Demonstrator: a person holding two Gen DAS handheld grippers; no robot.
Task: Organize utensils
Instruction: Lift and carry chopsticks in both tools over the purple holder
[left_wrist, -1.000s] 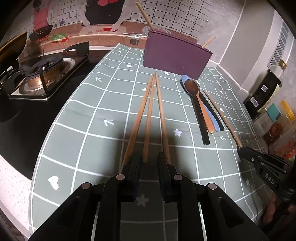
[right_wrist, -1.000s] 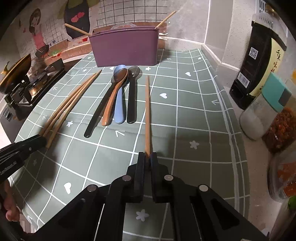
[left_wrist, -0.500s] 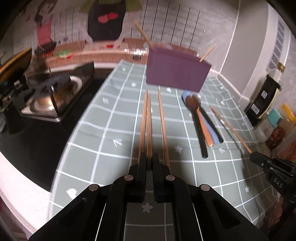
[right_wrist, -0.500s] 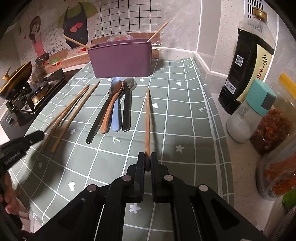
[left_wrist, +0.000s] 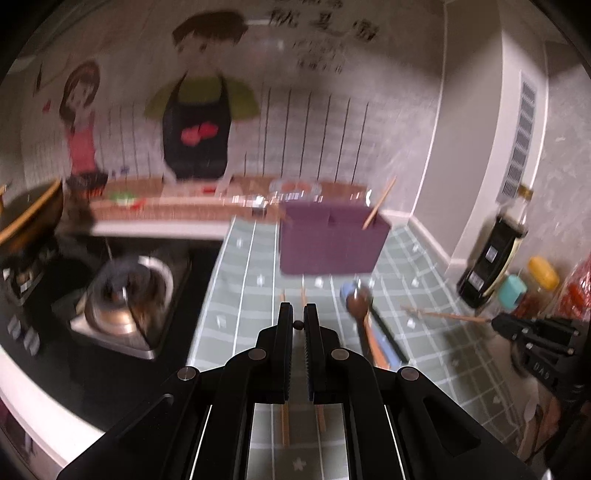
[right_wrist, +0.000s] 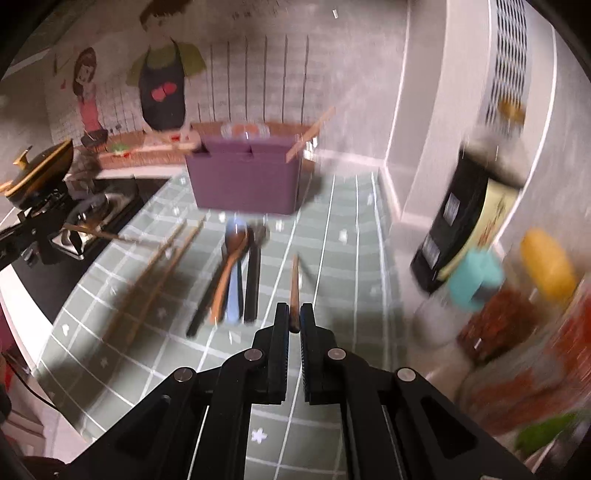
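The wooden chopstick (right_wrist: 294, 284) sits low center in the right wrist view, pinched at its near end by the closed right hand-held gripper (right_wrist: 294, 325), above the tabletop (right_wrist: 332, 258). Best carried tip-down into the purple utensil holder (right_wrist: 245, 177), upper center. The left hand-held gripper (left_wrist: 298, 325) is nearly shut on another chopstick, seen end-on.
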